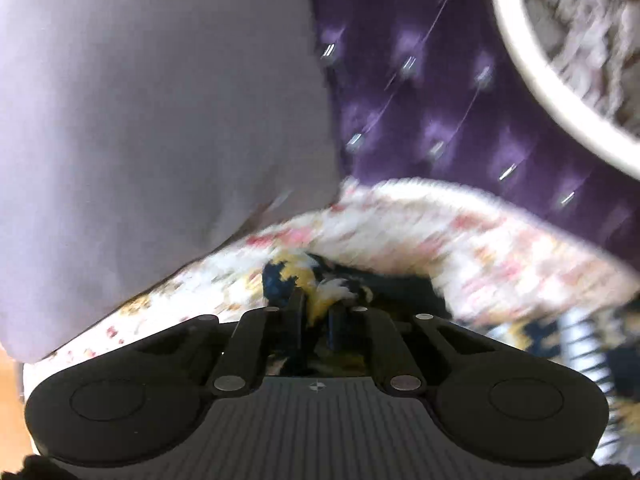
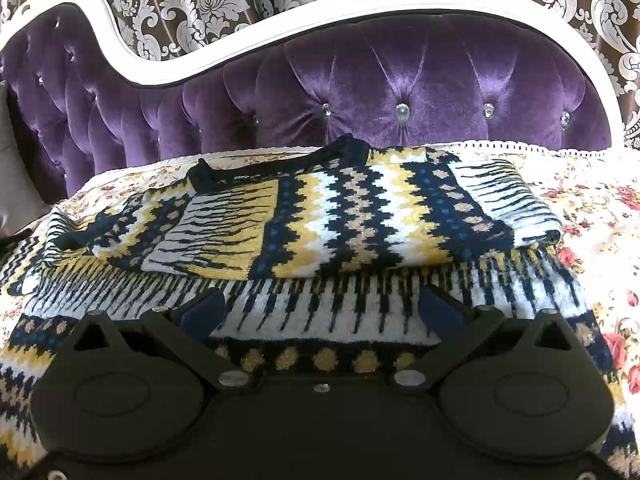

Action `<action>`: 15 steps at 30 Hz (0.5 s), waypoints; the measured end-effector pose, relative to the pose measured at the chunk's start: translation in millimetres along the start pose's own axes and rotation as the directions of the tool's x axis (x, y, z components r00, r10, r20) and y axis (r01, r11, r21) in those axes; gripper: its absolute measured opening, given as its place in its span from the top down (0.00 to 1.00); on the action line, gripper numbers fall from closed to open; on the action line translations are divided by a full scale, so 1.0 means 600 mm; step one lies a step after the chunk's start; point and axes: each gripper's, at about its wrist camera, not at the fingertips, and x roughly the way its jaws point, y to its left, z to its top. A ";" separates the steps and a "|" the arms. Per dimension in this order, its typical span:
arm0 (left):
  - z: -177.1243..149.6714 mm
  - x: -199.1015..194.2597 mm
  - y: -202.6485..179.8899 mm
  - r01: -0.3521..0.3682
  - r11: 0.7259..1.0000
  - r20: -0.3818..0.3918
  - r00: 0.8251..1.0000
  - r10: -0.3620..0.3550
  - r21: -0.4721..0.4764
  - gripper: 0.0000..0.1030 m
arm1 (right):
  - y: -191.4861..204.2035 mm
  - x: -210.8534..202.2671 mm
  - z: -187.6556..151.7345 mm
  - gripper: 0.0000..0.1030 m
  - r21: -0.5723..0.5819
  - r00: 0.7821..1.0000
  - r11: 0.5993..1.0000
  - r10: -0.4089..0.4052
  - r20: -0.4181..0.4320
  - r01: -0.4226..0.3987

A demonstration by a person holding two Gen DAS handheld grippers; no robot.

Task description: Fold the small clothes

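Knitwear fills the right wrist view: a navy, yellow and white patterned sweater [image 2: 320, 216] lies on the floral bedspread [image 2: 592, 208], its upper part folded over, collar toward 11 o'clock, below the purple tufted headboard [image 2: 360, 80]. The right tongs [image 2: 322, 312] hover over its hem, spread wide and holding nothing. In the blurred left wrist view, the left tongs [image 1: 316, 304] are pressed together, pinching a bunch of the sweater's knit, with a grey pillow [image 1: 152, 120] at 10 o'clock.
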 end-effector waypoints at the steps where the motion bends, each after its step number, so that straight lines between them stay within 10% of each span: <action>1: 0.005 -0.014 -0.007 0.022 1.000 0.020 1.000 -0.022 -0.001 0.90 | 0.000 0.000 0.000 0.00 0.000 1.000 1.000 0.001 0.000 -0.001; 7: 0.040 -0.118 -0.101 0.205 0.978 0.117 0.971 -0.208 0.039 0.90 | 0.000 -0.001 0.000 0.00 0.004 1.000 1.000 0.003 0.002 -0.003; 15: 0.026 -0.164 -0.306 0.455 0.880 0.086 0.879 -0.469 0.137 0.88 | -0.003 -0.005 0.000 0.00 0.020 1.000 1.000 0.013 0.007 -0.013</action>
